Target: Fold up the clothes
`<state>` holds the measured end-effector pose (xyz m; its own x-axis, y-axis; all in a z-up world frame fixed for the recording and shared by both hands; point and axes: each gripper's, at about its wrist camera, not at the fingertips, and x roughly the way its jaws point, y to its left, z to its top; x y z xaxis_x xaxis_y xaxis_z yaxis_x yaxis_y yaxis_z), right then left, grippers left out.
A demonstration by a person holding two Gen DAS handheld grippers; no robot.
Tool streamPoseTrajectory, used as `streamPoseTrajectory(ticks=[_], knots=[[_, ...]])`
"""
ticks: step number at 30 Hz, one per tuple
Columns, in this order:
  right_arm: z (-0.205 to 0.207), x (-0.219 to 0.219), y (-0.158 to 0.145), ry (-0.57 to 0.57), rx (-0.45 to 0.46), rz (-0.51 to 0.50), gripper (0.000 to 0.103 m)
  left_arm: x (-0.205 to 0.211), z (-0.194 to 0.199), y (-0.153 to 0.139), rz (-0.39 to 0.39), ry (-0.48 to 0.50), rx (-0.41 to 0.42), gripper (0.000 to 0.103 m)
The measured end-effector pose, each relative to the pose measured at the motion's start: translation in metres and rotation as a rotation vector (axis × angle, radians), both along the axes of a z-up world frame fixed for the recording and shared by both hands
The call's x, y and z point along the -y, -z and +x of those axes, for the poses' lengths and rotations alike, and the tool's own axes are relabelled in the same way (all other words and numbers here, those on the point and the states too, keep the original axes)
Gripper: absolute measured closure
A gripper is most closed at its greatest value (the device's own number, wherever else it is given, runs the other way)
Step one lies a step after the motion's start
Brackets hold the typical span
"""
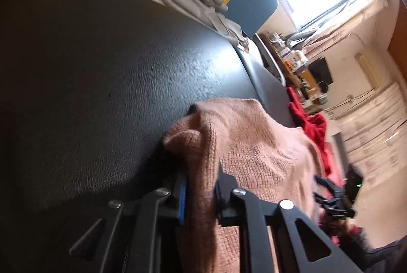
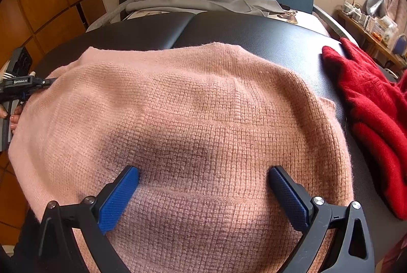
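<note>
On the black padded table (image 2: 254, 29) lie knitted clothes.

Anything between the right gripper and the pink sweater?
Nothing visible. The right gripper has its jaws wide open directly over the pink sweater, fingertips at the knit. The red garment lies apart, off to the right on the black table. The left gripper is already clamped on the sweater's edge.
</note>
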<state>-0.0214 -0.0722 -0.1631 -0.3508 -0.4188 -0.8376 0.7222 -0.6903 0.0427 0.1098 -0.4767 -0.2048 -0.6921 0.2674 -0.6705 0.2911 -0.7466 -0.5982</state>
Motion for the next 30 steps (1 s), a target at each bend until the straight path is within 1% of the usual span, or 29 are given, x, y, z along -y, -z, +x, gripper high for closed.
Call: streamPoseTrajectory(ticks=[1,3,5,7,8,10,12,14,17,20,23,25,27,29,30], knots=[[0.0,0.0,0.0,-0.004,-0.002,0.001,0.0,-0.001,0.002,-0.002,-0.002,-0.017,-0.001,0.09],[-0.001,0.0,-0.002,-0.017,0.001,0.004,0.0,0.001,0.01,-0.005,0.021,-0.054,-0.004,0.09],[-0.005,-0.001,-0.007,-0.057,0.027,-0.001,0.001,0.008,0.015,-0.007,0.042,-0.082,-0.008,0.09],[-0.009,-0.008,-0.019,-0.103,0.048,-0.033,0.009,0.018,0.017,-0.014,0.024,-0.109,0.008,0.091],[-0.011,-0.011,-0.024,-0.123,0.052,-0.041,0.016,0.023,0.018,-0.017,0.013,-0.121,0.018,0.091],[-0.015,-0.016,-0.035,-0.163,0.053,-0.048,0.019,0.031,0.021,-0.024,-0.011,-0.143,0.033,0.091],[-0.018,-0.016,-0.043,-0.218,0.048,-0.042,0.031,0.035,0.026,-0.035,-0.036,-0.156,0.035,0.091],[-0.022,-0.011,-0.05,-0.276,0.036,-0.03,0.032,0.04,0.03,-0.046,-0.054,-0.162,0.039,0.091],[-0.027,0.0,-0.058,-0.377,0.02,-0.007,0.034,0.041,0.029,-0.062,-0.09,-0.153,0.067,0.091],[-0.042,0.011,-0.046,-0.429,0.035,0.067,0.034,0.035,0.028,-0.079,-0.098,-0.141,0.082,0.091],[-0.055,0.015,-0.029,-0.465,0.077,0.115,0.034,0.027,0.029,-0.098,-0.081,-0.131,0.076,0.091],[-0.061,0.013,-0.015,-0.483,0.105,0.126,0.034,0.021,0.029,-0.112,-0.032,-0.129,0.052,0.091],[-0.072,0.007,-0.01,-0.466,0.152,0.061,0.033,0.008,0.03,-0.13,0.014,-0.127,0.014,0.091],[-0.076,0.003,-0.008,-0.459,0.155,0.021,0.032,-0.008,0.029,-0.146,0.045,-0.123,-0.012,0.091],[-0.077,0.001,-0.007,-0.456,0.154,0.004,0.03,-0.016,0.027,-0.153,0.066,-0.124,-0.022,0.091]])
